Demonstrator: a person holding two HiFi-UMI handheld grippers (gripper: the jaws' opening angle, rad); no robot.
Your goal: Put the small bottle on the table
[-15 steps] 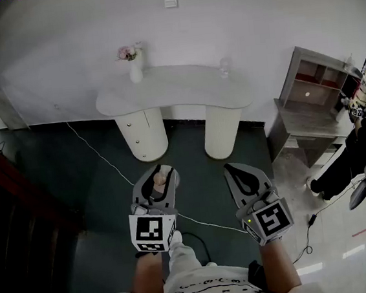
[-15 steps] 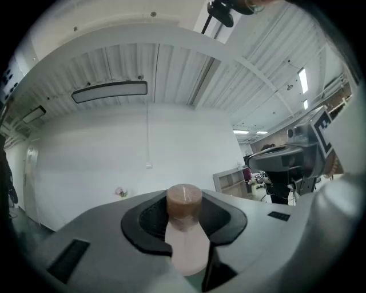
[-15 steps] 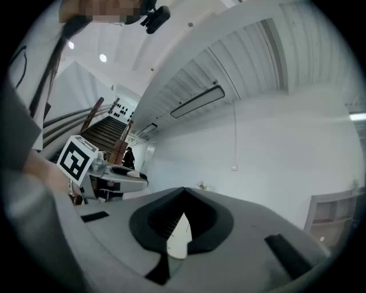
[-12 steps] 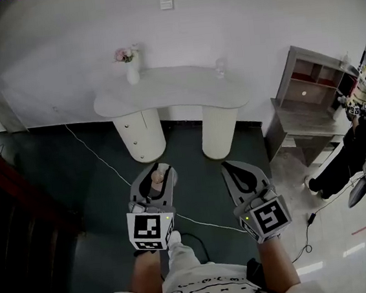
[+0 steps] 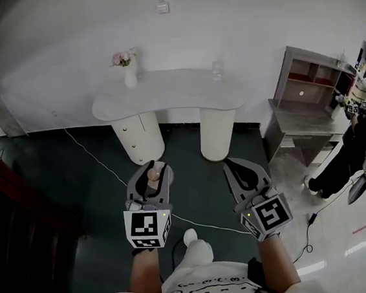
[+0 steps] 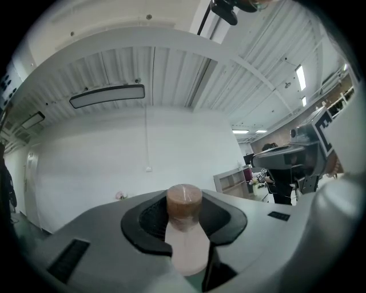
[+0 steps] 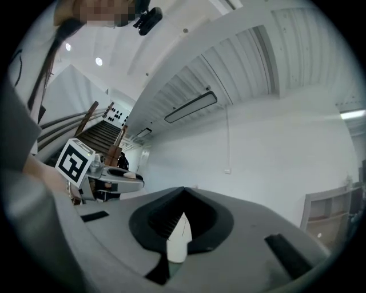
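Two tongs are held out side by side over the dark floor, forearms stretched forward, well short of the white worktop [image 5: 171, 93]. The left tongs [image 5: 151, 167] carry the small bottle [image 5: 154, 174]; the right tongs [image 5: 232, 168] point forward. Each cube shows a black-and-white square marker.

Left gripper view: the jaws stand narrow, clamped on the bottle's pale body below its brown cap.

Right gripper view: the jaw tips meet, empty.

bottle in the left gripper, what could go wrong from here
1. The bottle is pinched only near its cap by the left fingers; it may tilt or slip while carried.
2. A cable crosses the floor before the table: trip risk.
3. A vase stands on the table; set down clear of it.
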